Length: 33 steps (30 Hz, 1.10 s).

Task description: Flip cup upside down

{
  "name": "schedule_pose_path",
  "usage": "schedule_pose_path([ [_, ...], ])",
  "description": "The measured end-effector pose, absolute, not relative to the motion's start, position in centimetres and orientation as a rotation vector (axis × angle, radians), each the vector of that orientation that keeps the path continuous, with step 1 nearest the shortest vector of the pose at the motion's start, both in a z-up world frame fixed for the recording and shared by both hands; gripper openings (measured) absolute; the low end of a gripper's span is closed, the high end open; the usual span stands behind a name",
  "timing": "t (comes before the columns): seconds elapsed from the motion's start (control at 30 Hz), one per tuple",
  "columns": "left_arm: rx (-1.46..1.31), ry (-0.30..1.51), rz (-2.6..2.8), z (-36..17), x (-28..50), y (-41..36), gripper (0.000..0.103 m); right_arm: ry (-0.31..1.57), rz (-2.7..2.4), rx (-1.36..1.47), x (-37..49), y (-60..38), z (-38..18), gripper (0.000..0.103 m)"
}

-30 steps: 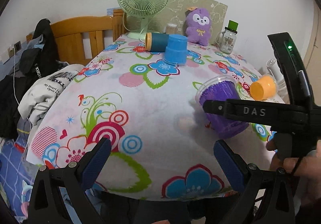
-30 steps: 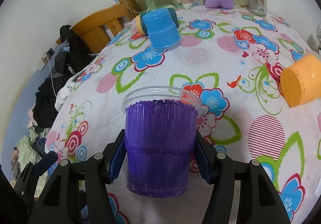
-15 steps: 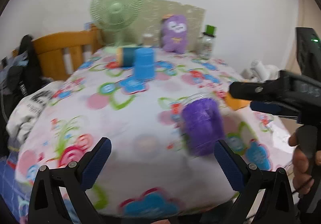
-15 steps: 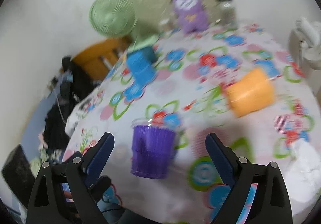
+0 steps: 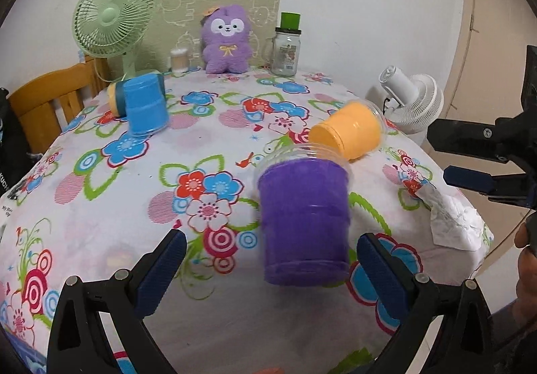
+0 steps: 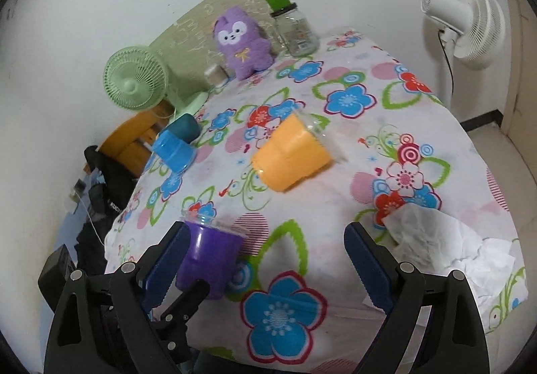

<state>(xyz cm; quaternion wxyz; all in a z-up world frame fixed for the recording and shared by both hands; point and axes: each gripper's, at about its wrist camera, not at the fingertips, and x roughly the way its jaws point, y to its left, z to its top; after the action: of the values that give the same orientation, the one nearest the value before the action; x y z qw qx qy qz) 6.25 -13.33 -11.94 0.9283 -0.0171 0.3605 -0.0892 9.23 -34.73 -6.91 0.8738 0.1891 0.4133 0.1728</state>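
A purple cup (image 5: 303, 219) with a clear rim stands upright on the flowered tablecloth, mouth up. It sits between the open fingers of my left gripper (image 5: 268, 270), nearer the right finger, not touched. In the right wrist view the purple cup (image 6: 211, 260) is at the lower left, beside my right gripper's left finger. My right gripper (image 6: 265, 260) is open and empty above the table's near edge. An orange cup (image 5: 349, 134) lies on its side behind the purple one. A blue cup (image 5: 146, 109) stands upside down at the back left.
A green fan (image 5: 112, 18), a purple plush toy (image 5: 226, 38) and a glass jar (image 5: 285, 48) stand along the back wall. A crumpled tissue (image 6: 439, 246) lies at the table's right edge. A white fan (image 6: 466, 25) stands beside the table. A wooden chair (image 5: 43, 99) is at the left.
My right gripper has opened, let go of the purple cup and pulled back to the right. My left gripper has swung over so the cup now sits between its fingers.
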Motion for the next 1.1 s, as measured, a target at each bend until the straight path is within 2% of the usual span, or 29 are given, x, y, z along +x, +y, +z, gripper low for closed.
schedule_pose_path([
  [0.2,-0.036,0.756,-0.226,-12.2,6.4,-14.0,0.076,0.866,0.378,0.410,9.4,-35.1,-7.3,0.094],
  [0.4,0.008,0.764,-0.215,-11.4,5.8,-13.7,0.062,0.864,0.388,0.416,9.4,-35.1,-7.4,0.094],
  [0.57,-0.003,0.772,-0.213,-9.9,5.3,-12.3,0.056,0.876,0.404,0.377,9.4,-33.7,-7.7,0.094],
  [0.73,-0.013,0.761,-0.214,-9.6,5.3,-11.4,0.056,0.892,0.419,0.313,9.4,-31.7,-8.1,0.094],
  [0.77,-0.010,0.763,-0.219,-9.8,5.4,-11.5,0.057,0.893,0.416,0.304,9.4,-31.5,-8.1,0.094],
  [0.87,0.009,0.765,-0.221,-10.5,5.6,-11.8,0.070,0.900,0.394,0.269,9.4,-31.1,-8.2,0.094],
  [0.93,0.021,0.769,-0.217,-11.0,5.9,-11.9,0.070,0.905,0.390,0.260,9.4,-31.0,-8.3,0.094],
  [1.1,-0.010,0.823,-0.243,-11.9,6.8,-11.7,0.060,0.914,0.381,0.236,9.5,-30.7,-8.6,0.094],
])
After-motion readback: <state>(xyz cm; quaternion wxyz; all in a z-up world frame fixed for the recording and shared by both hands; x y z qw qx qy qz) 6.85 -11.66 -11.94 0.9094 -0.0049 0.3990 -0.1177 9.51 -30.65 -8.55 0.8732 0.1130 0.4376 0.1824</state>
